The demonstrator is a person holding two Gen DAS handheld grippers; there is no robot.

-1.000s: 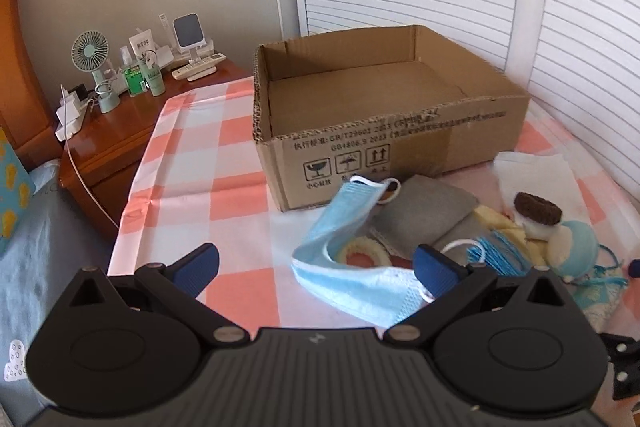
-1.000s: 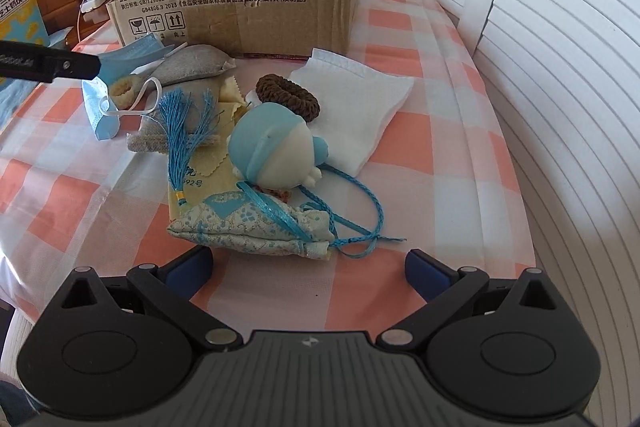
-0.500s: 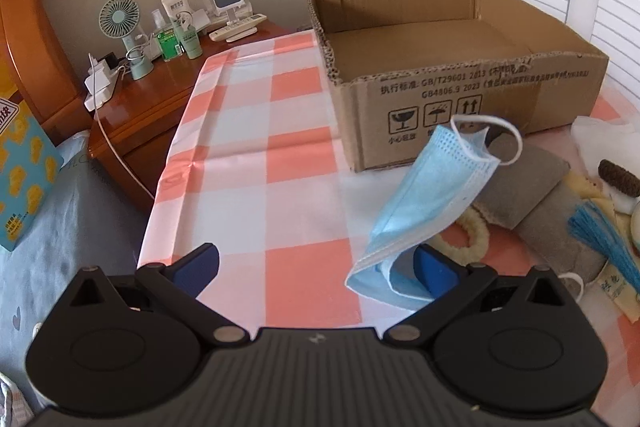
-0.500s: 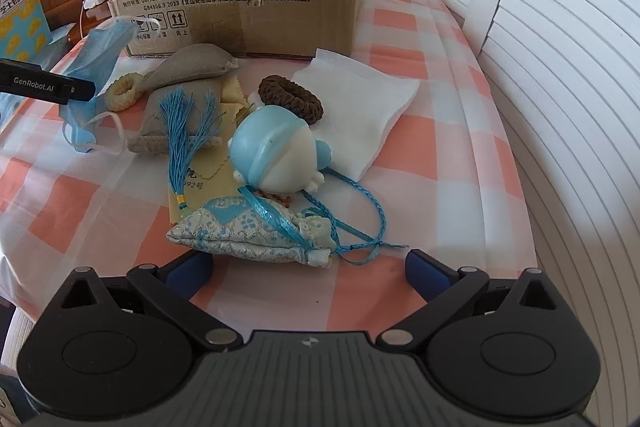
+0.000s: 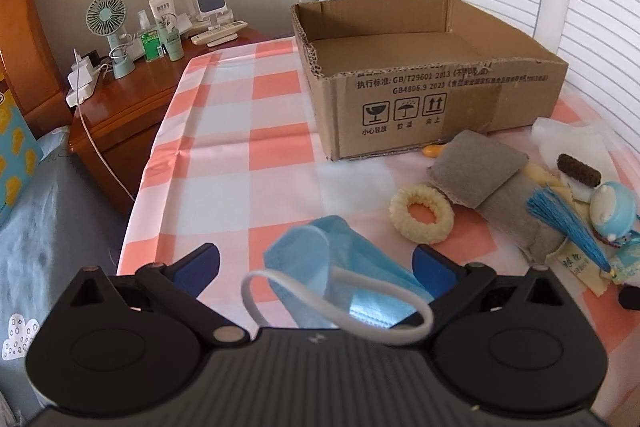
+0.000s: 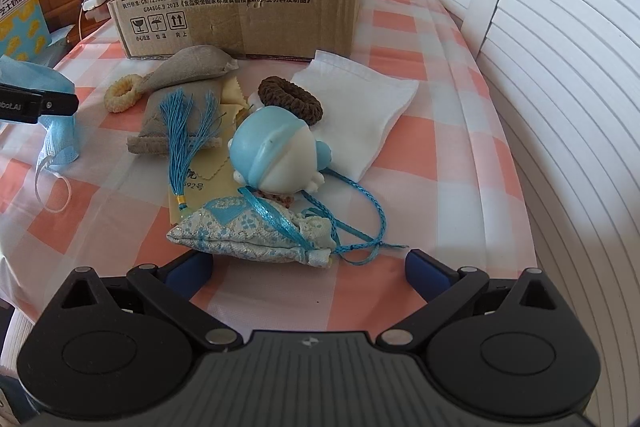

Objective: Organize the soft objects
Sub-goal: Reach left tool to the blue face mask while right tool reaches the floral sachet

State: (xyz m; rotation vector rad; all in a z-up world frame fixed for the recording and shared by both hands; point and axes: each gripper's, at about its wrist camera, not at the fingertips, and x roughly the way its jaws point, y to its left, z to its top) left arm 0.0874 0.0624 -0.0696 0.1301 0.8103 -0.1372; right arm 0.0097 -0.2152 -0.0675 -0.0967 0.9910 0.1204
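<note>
**A:** What's different from a second ago?

**B:** The pale blue pleated face mask [image 5: 336, 267] has come off the heap by the shallow open cardboard box [image 5: 440, 107]. It now sags across the left gripper [image 5: 316, 261], with one white ear loop over the gripper body.

**A:** Clamped?

**B:** No, those fingers stand wide apart. The mask looks draped or snagged rather than pinched (the right wrist view shows it hanging over and under one finger, though it's at the frame's edge, so I can't be sure).

**A:** So what does that mean for the job?

**B:** The mask is up but loosely held, and the box looks bare inside. I'd say it could slip off on the way.

**A:** Is there room to move?

**B:** There's bare checked cloth on the table [image 5: 240, 147] between the gripper and the box. The table's left edge is close, with bedding below. The right gripper [image 6: 310, 267] is also spread and holds nothing, with the blue-and-silver brocade sachet [image 6: 248, 231] just ahead.
</note>
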